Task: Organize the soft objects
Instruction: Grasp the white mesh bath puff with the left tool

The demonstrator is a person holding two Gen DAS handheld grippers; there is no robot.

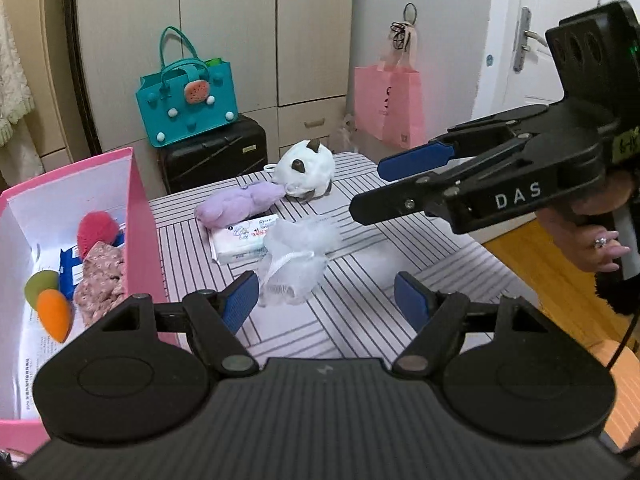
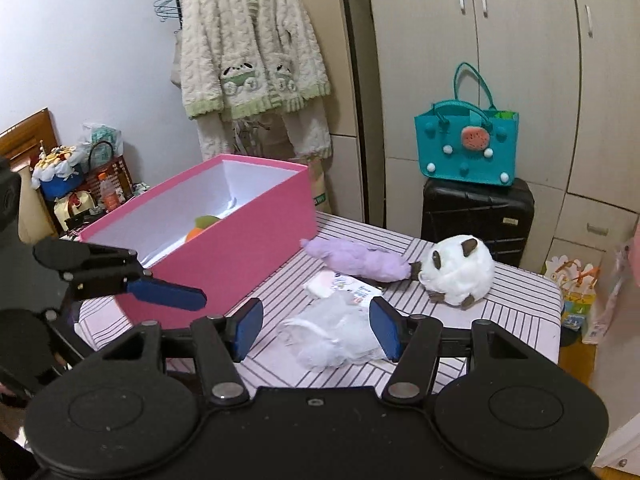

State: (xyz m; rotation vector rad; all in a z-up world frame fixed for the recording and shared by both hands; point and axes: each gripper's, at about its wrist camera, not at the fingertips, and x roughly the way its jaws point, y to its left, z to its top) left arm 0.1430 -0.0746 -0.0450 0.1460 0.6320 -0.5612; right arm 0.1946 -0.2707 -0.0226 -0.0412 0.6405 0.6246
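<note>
A white mesh bath pouf [image 1: 298, 264] [image 2: 332, 340] lies on the striped table [image 1: 360, 300] [image 2: 500, 320]. My left gripper [image 1: 326, 300] [image 2: 172, 280] stands open just before the pouf, nothing between its pads. From the right, my right gripper [image 1: 370, 188] [image 2: 316, 330] hovers open over the pouf, pads apart from it. Behind lie a tissue pack [image 1: 240, 240] [image 2: 332, 282], a purple plush [image 1: 240, 204] [image 2: 360, 260] and a white plush toy [image 1: 308, 168] [image 2: 460, 272]. The pink box [image 1: 140, 216] [image 2: 240, 252] at left holds a red ball [image 1: 96, 228], floral cloth [image 1: 100, 276] and sponges.
A teal bag [image 1: 188, 100] [image 2: 466, 148] sits on a black suitcase [image 1: 216, 152] [image 2: 478, 216] behind the table. A pink shopping bag [image 1: 390, 104] hangs by the wardrobe. A fluffy coat [image 2: 248, 44] hangs beyond the box. Wooden floor [image 1: 520, 248] lies past the table's right edge.
</note>
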